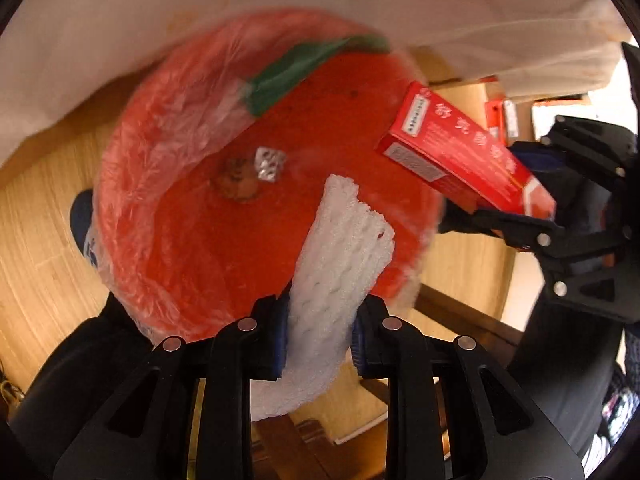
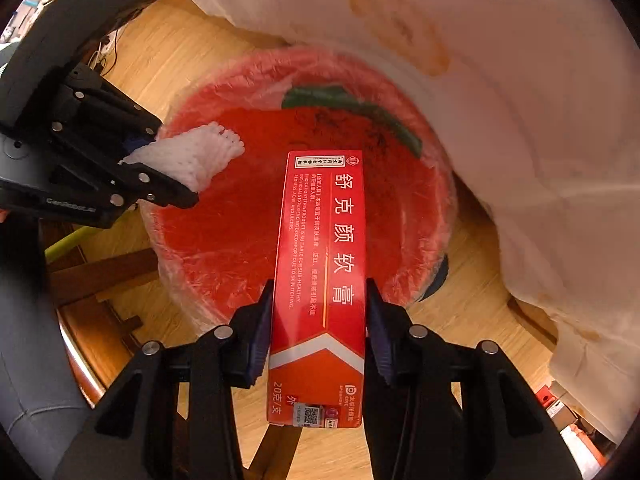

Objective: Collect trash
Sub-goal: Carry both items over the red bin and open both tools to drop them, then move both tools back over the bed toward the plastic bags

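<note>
A red bin (image 1: 248, 240) (image 2: 224, 232) lined with clear plastic stands on the wood floor below both grippers. My left gripper (image 1: 320, 332) (image 2: 160, 172) is shut on a white foam net sleeve (image 1: 340, 256) (image 2: 200, 156), which hangs over the bin's near rim. My right gripper (image 2: 318, 324) (image 1: 516, 196) is shut on a long red ointment box (image 2: 324, 264) (image 1: 464, 152), held over the bin's opening. Inside the bin lie a silver blister pack (image 1: 270, 164), a brown scrap (image 1: 238, 182) and a green strip (image 1: 304, 68) (image 2: 360, 108) along the far wall.
A stained white cloth (image 1: 200, 12) (image 2: 520, 100) hangs over the far side, close behind the bin. Dark wooden furniture legs (image 2: 100, 272) stand beside the bin. A person's dark shoe (image 1: 82, 220) rests on the floor at the bin's left.
</note>
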### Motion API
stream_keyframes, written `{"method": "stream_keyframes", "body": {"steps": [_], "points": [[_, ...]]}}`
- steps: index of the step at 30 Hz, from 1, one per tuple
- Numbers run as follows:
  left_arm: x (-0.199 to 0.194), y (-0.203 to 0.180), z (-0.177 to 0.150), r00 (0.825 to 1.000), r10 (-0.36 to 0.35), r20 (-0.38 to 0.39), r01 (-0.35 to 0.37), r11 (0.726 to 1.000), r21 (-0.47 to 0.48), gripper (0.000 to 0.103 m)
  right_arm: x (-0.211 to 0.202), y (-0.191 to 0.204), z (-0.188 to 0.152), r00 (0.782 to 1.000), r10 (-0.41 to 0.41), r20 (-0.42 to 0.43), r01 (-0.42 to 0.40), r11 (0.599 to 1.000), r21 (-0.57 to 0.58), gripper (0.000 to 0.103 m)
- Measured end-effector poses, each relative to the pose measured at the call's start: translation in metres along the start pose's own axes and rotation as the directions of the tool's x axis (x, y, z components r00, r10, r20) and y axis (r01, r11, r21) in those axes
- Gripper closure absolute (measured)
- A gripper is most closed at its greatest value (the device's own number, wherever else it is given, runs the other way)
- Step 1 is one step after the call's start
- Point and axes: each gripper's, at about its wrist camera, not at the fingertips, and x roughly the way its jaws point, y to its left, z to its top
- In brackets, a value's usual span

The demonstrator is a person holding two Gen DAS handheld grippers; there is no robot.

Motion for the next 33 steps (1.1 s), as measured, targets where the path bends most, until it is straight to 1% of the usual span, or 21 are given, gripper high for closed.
{"method": "stream_keyframes", "body": {"steps": [2, 3, 4, 5, 6, 7, 8, 9, 12, 14, 17, 19, 21, 23, 25, 27, 28, 30, 33], "points": [[0.008, 0.002, 0.000, 1.000, -0.001, -0.012, 0.001, 1.000, -0.015, 0.080, 0.008, -0.004, 0.001, 1.000, -0.001, -0.017, 0.001, 1.000, -0.004, 0.061], [0.009, 0.003, 0.002, 1.000, -0.002, -0.014, 0.002, 1.000, -0.018, 0.080, 0.014, -0.001, 0.001, 0.999, 0.012, -0.033, -0.012, 1.000, -0.013, 0.061], [0.011, 0.004, 0.002, 1.000, -0.001, -0.014, 0.000, 1.000, -0.019, 0.080, 0.020, 0.002, 0.002, 0.997, 0.047, -0.055, -0.048, 0.999, -0.025, 0.060], [0.013, 0.006, 0.001, 1.000, 0.011, -0.010, -0.011, 1.000, -0.016, 0.076, 0.025, 0.004, 0.000, 0.994, 0.080, -0.077, -0.083, 0.996, -0.033, 0.059], [0.012, 0.006, 0.001, 1.000, 0.023, -0.009, -0.023, 1.000, -0.009, 0.049, 0.029, 0.003, 0.002, 0.993, 0.076, -0.087, -0.079, 0.996, -0.042, 0.052], [0.011, 0.004, 0.000, 0.999, 0.029, -0.015, -0.029, 1.000, -0.013, 0.024, 0.031, 0.003, 0.001, 0.995, 0.050, -0.083, -0.055, 0.997, -0.053, 0.017], [0.010, 0.004, 0.000, 0.999, 0.032, -0.016, -0.032, 0.999, -0.016, 0.008, 0.030, 0.003, 0.000, 0.998, 0.021, -0.064, -0.024, 0.998, -0.056, 0.006], [0.008, 0.008, -0.002, 0.999, 0.052, -0.017, -0.052, 0.999, -0.009, 0.006, 0.029, 0.002, -0.002, 0.999, 0.007, -0.051, -0.010, 0.998, -0.054, 0.005], [-0.002, 0.005, -0.007, 0.997, 0.081, 0.011, -0.082, 0.996, 0.027, 0.006, 0.014, -0.005, -0.006, 1.000, 0.021, 0.016, -0.021, 1.000, -0.021, 0.005], [-0.012, 0.004, -0.009, 0.996, 0.078, 0.040, -0.079, 0.997, 0.024, 0.006, -0.004, -0.014, -0.007, 0.998, 0.010, 0.059, -0.010, 1.000, -0.004, 0.005], [-0.031, -0.001, -0.014, 0.992, 0.071, 0.100, -0.075, 0.997, 0.035, 0.006, -0.040, -0.016, -0.009, 0.990, 0.022, 0.139, -0.024, 1.000, 0.007, 0.005], [-0.047, -0.011, -0.018, 0.986, 0.096, 0.136, -0.106, 0.992, 0.067, 0.006, -0.069, -0.019, -0.014, 0.979, 0.026, 0.202, -0.029, 0.999, 0.012, 0.005], [-0.063, -0.024, -0.021, 0.979, 0.114, 0.167, -0.132, 0.986, 0.101, 0.006, -0.102, -0.022, -0.021, 0.964, 0.029, 0.266, -0.036, 0.999, 0.019, 0.005], [-0.086, -0.036, -0.022, 0.971, 0.118, 0.207, -0.145, 0.982, 0.124, 0.006, -0.131, -0.024, -0.026, 0.943, 0.027, 0.332, -0.040, 0.999, 0.033, 0.005], [-0.110, -0.046, -0.026, 0.963, 0.101, 0.249, -0.142, 0.978, 0.154, 0.006, -0.160, -0.029, -0.030, 0.920, 0.013, 0.392, -0.036, 0.998, 0.051, 0.005], [-0.140, -0.058, -0.029, 0.947, 0.086, 0.308, -0.148, 0.971, 0.186, 0.006, -0.186, -0.036, -0.034, 0.893, -0.012, 0.450, -0.026, 0.997, 0.078, 0.005], [-0.154, -0.065, -0.030, 0.937, 0.082, 0.340, -0.158, 0.967, 0.201, 0.006, -0.200, -0.042, -0.035, 0.879, -0.024, 0.477, -0.025, 0.995, 0.095, 0.005], [-0.179, -0.078, -0.029, 0.911, 0.085, 0.404, -0.184, 0.959, 0.214, 0.006, -0.224, -0.055, -0.038, 0.850, -0.057, 0.524, -0.023, 0.989, 0.143, 0.005], [-0.216, -0.095, -0.021, 0.867, 0.102, 0.488, -0.235, 0.947, 0.220, 0.006, -0.255, -0.079, -0.036, 0.805, -0.094, 0.585, -0.041, 0.976, 0.214, 0.005]]}}
